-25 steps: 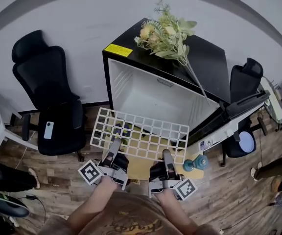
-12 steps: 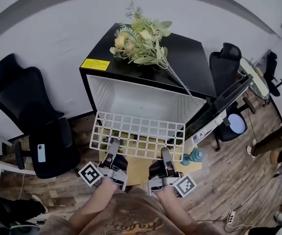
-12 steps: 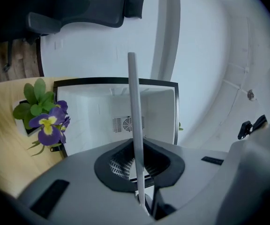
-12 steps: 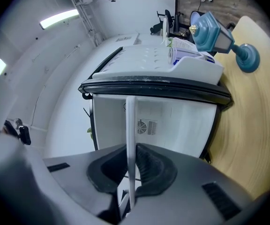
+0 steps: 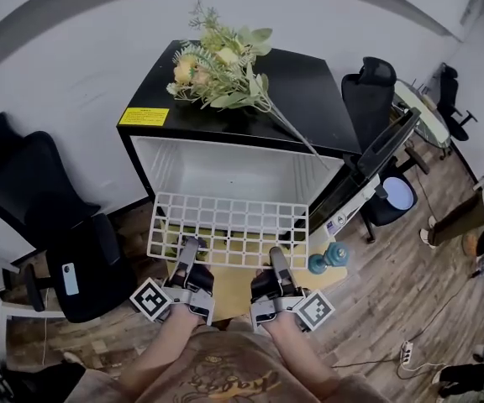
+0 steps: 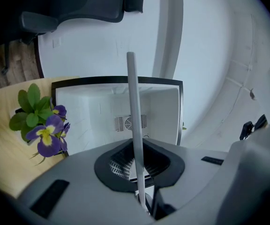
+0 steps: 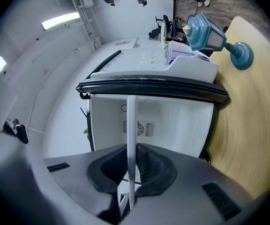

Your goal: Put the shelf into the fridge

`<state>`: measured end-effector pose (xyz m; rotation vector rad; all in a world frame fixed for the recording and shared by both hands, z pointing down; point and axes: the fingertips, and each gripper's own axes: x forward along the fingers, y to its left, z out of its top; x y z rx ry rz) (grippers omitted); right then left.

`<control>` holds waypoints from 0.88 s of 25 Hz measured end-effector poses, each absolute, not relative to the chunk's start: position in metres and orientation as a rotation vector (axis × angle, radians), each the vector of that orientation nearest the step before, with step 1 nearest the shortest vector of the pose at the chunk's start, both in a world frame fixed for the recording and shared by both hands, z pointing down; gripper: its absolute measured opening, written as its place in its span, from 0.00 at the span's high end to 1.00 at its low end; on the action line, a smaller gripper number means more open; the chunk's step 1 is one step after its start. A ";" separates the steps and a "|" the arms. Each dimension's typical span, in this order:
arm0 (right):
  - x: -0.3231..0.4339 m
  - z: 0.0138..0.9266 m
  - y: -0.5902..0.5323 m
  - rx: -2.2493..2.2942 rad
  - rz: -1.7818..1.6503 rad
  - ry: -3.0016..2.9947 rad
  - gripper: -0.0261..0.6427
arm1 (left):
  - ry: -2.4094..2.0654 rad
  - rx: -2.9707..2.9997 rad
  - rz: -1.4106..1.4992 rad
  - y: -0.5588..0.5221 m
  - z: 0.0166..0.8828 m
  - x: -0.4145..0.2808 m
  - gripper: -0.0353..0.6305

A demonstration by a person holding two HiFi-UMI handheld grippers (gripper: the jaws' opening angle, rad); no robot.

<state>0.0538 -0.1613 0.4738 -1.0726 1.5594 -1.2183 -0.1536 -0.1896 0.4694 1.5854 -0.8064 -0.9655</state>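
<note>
Right before the fridge (image 5: 309, 99), my left gripper (image 5: 189, 248) and right gripper (image 5: 276, 257) are both clenching the near edge of the white wire shelf (image 5: 225, 225) (edge-on between the pads). It is hanging level at the fridge's open mouth, below the bouquet (image 5: 217, 61) lying on the fridge's top.

We take the fridge (image 5: 309, 91) as our landmark: a bouquet (image 5: 217, 65) lies on top of it; its door (image 5: 368, 170) stands open to its right; the shelf (image 5: 229, 229) hangs just before its opening; one chair (image 5: 57, 225) stands to its left, another chair (image 5: 364, 91) to its right.
</note>
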 end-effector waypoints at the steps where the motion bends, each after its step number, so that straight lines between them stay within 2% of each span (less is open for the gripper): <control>1: 0.053 0.474 -0.163 -1.073 -1.219 1.559 0.92 | -0.810 1.589 -0.961 -0.191 0.470 -0.155 0.87; 22: 0.057 0.485 -0.176 -1.073 -1.255 1.505 0.92 | -0.826 1.600 -0.920 -0.202 0.471 -0.151 0.87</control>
